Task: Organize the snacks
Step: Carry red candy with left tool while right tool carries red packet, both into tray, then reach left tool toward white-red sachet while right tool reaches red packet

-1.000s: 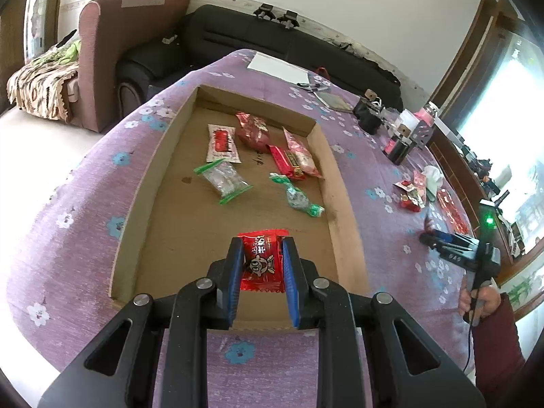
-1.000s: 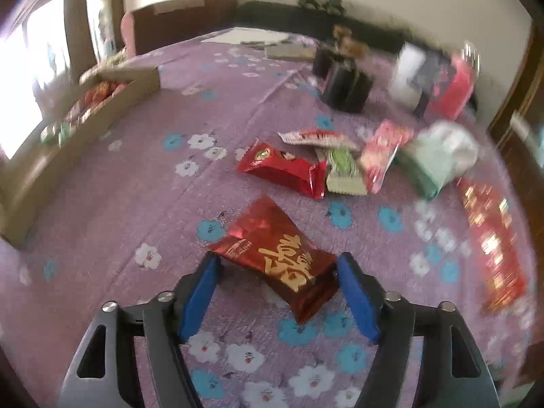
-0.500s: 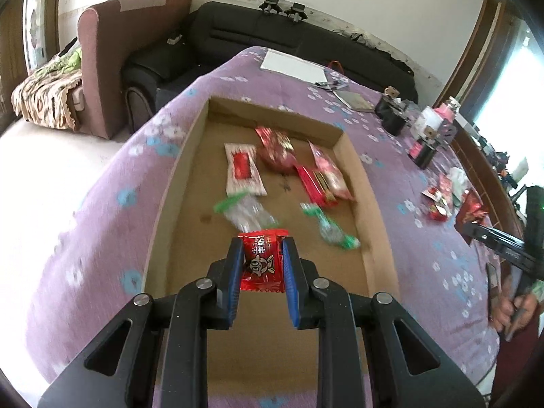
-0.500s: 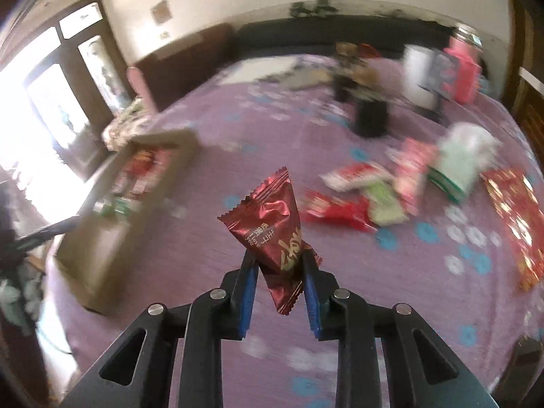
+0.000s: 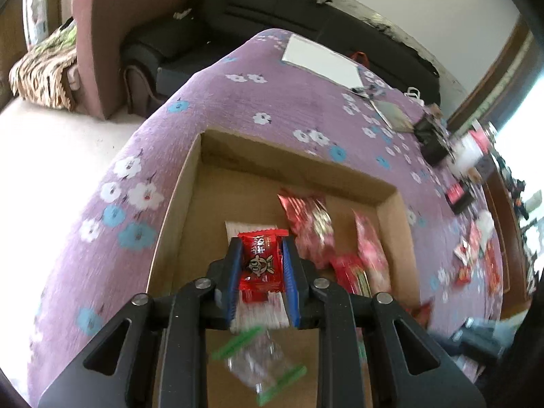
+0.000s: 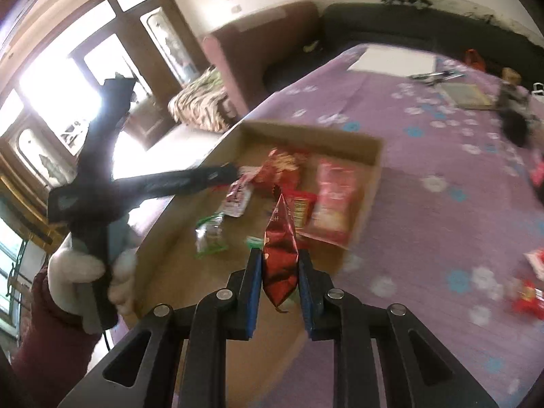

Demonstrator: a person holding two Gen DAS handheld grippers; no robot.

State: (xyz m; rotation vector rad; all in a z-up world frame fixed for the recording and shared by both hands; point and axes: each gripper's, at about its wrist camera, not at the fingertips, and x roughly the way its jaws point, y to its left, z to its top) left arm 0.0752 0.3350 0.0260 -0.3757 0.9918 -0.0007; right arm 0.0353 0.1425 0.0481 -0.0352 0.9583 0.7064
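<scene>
My left gripper point(image 5: 261, 255) is shut on a small red candy packet point(image 5: 260, 265) and holds it above the cardboard tray point(image 5: 299, 166), over a white sachet. Several snack packs lie in the tray, among them a shiny red bag point(image 5: 309, 224) and a clear green-ended wrapper point(image 5: 258, 367). My right gripper point(image 6: 279, 265) is shut on a dark red foil packet point(image 6: 280, 251) and holds it above the near edge of the same tray point(image 6: 374, 156). The left gripper also shows in the right wrist view point(image 6: 224, 173), reaching into the tray.
The tray sits on a purple flowered tablecloth point(image 5: 272, 102). More loose snacks point(image 5: 476, 255) lie to the right of the tray. White paper point(image 5: 319, 57), a booklet and dark objects point(image 5: 431, 136) stand at the far end. A sofa point(image 5: 272, 3) and armchair are beyond.
The left gripper has moved forward over the tray with its candy. The right gripper closed on the dark red packet, lifted it off the cloth and carried it left to the tray.
</scene>
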